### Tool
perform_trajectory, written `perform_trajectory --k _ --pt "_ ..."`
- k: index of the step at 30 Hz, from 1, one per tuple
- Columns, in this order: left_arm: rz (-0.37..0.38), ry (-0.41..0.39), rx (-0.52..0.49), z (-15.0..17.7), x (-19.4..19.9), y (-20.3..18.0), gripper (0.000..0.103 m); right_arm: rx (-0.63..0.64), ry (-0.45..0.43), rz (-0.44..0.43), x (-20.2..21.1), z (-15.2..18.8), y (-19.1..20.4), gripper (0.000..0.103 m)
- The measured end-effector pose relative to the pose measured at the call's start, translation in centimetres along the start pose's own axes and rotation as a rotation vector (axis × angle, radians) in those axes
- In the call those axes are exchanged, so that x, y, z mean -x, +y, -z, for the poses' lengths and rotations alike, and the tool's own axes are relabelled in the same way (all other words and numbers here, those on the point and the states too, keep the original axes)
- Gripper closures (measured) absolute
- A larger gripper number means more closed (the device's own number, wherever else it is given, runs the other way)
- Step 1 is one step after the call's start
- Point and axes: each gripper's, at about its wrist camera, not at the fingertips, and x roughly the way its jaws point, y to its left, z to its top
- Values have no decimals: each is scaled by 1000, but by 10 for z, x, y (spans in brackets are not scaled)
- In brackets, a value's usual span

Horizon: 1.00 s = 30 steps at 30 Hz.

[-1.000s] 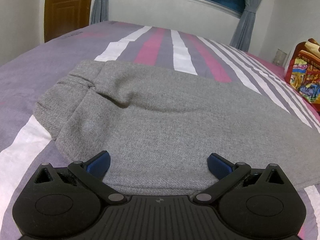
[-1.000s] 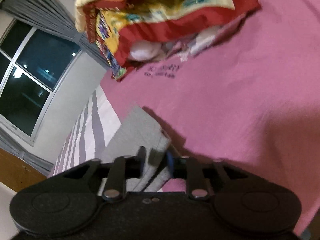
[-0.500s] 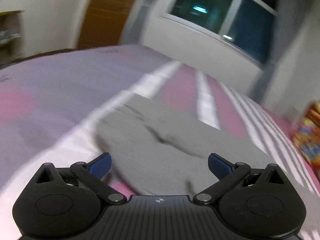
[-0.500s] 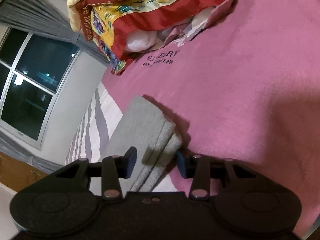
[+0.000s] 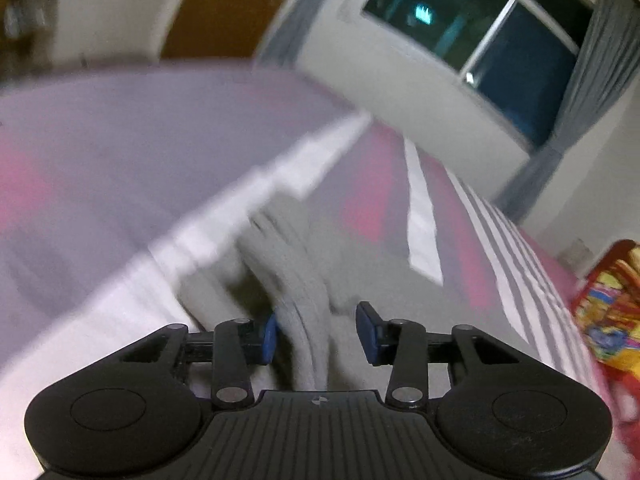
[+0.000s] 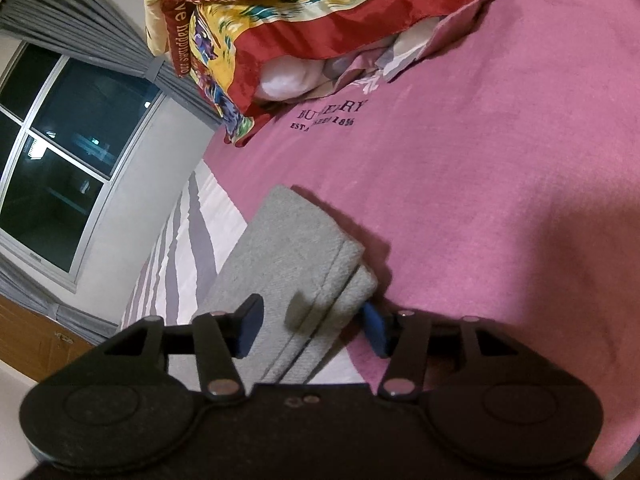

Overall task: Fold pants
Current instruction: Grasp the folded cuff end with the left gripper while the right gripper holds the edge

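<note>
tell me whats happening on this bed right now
A person with a handheld gripper in each hand is folding grey pants on a striped bedspread. The right gripper is open, straddling the folded hem end. The left gripper, in a blurred view, brackets a bunched edge with a gap showing, not clamped.

Your grey pants [image 6: 288, 256] lie folded into a thick flat stack on the bed, their layered hem edges at the near right corner. In your left view the pants [image 5: 304, 280] blur, with ridged folds running away from you.
</note>
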Motion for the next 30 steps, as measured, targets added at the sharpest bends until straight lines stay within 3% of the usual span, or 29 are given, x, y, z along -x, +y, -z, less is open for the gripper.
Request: perform_trajectory --k 1,2,5,7,9,13,15,16,17,18,23,25,28,30 --pt "-5 28 16 -2 -9 3 66 2 0 3 -1 0 1 49" --pt "-21 18 2 -5 -11 2 96 4 1 8 -1 0 2 49" --pt "30 -125 -36 -15 4 -5 95 3 3 10 1 -1 2 49" --pt "-49 -42 -75 -15 -16 -2 95 7 4 7 1 -1 1 49" --pt "-93 38 -96 -9 -33 7 92 -1 3 5 0 -1 0 49" --pt "-67 34 -64 -8 -28 4 84 -1 1 9 -2 -2 2 48" --pt "-71 23 -104 -5 -17 0 69 1 3 10 -4 -3 4 48" --pt "-88 19 -137 -2 -16 -3 67 7 4 14 -5 -4 5 54" --pt "-107 32 -171 1 -18 -6 66 20 9 25 -7 -5 6 78" --pt "-135 55 -202 4 -20 -10 66 26 26 39 -10 -6 6 89" --pt "-182 15 -240 5 -12 -22 63 83 -61 -49 12 -6 15 89" --pt "-217 64 -299 11 -21 -22 63 30 26 47 -10 -4 -4 90" --pt "-216 25 -254 8 -10 -29 61 25 11 39 -8 -2 -2 87" --pt "-153 -27 -221 9 3 -29 34 31 19 45 -7 -2 0 87"
